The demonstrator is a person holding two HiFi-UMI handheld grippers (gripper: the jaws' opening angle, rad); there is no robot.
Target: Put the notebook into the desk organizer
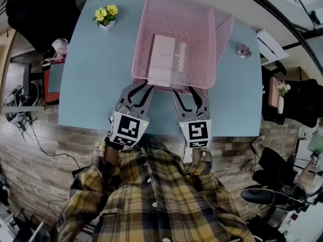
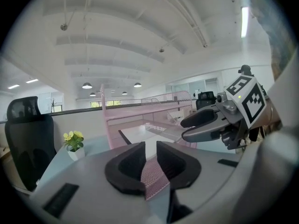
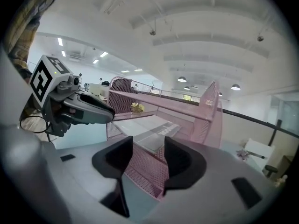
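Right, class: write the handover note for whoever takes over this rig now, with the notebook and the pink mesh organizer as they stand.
Left gripper: shut on the near mesh wall of the organizer.
Right gripper: jaws apart, straddling the same wall further along; it does not look clamped.
Notebook: lies flat inside the organizer, which stands on the table.
Done: the notebook is in.
Left: probably only letting go of the wall and drawing both grippers clear.
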